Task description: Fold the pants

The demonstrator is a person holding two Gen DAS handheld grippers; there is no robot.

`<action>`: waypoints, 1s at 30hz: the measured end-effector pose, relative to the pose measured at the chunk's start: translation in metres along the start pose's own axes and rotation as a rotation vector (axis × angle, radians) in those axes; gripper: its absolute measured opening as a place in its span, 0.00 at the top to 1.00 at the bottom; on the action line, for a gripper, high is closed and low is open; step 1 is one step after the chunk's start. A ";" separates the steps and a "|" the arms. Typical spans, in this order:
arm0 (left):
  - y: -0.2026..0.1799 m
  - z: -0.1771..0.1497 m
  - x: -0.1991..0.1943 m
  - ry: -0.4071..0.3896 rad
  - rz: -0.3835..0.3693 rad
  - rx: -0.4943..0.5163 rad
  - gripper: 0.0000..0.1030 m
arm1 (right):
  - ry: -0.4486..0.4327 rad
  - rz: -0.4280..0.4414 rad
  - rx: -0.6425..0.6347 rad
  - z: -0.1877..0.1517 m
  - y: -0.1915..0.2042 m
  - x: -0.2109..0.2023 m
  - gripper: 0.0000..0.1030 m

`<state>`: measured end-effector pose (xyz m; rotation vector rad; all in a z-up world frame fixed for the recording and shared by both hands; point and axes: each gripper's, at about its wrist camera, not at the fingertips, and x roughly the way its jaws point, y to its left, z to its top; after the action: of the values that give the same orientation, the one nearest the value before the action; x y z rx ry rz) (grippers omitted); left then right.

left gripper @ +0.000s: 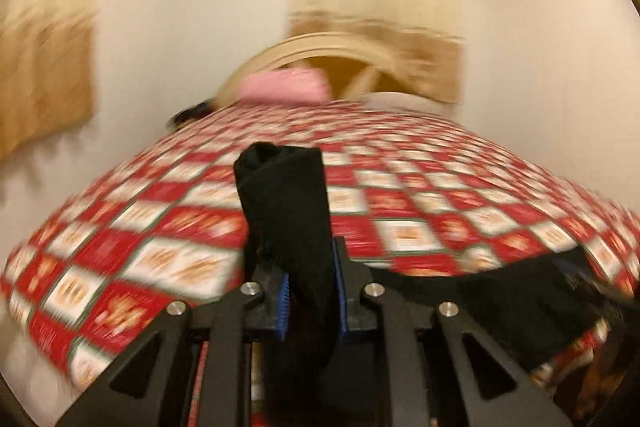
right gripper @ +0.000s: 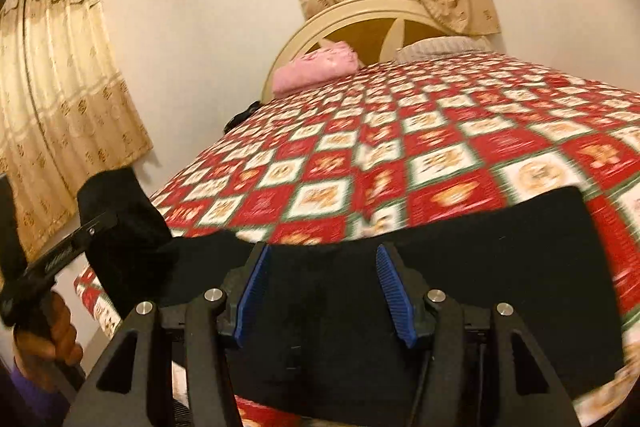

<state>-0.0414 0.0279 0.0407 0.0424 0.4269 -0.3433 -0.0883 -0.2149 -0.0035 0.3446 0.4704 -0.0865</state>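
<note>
Bed (right gripper: 460,147), checked red cover: bearing the pants (right gripper: 500,267), which are lying black along its near edge, fold apparently only beginning. Curtains (right gripper: 52,87), headboard (right gripper: 352,15), pink pillow (right gripper: 316,67): standing well clear, obstructing nothing. Left gripper (left gripper: 308,291): clamping a bunched pants end. Right gripper (right gripper: 324,295): jaws standing apart over the cloth, seemingly not pinching.

My left hand-held gripper (left gripper: 308,291) is matte black, its angled linkage arms pierced by triangular cut-outs and pinned with round silver screws. Its blue pads (left gripper: 283,303) are finely ribbed. My right hand-held gripper (right gripper: 325,291) is built the same: black arms, silver screw heads, ribbed blue pads (right gripper: 252,295). Through the right wrist camera I see my hand (right gripper: 48,339) with a purple sleeve (right gripper: 28,399) at the wrist.
</note>
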 end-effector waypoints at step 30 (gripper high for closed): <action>-0.107 -0.030 -0.006 0.058 -0.310 0.326 0.04 | 0.035 0.102 0.341 0.003 -0.085 -0.033 0.43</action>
<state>-0.0947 -0.0679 0.0198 0.3069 0.4314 -0.7166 -0.1298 -0.2951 -0.0118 0.7050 0.4717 -0.0619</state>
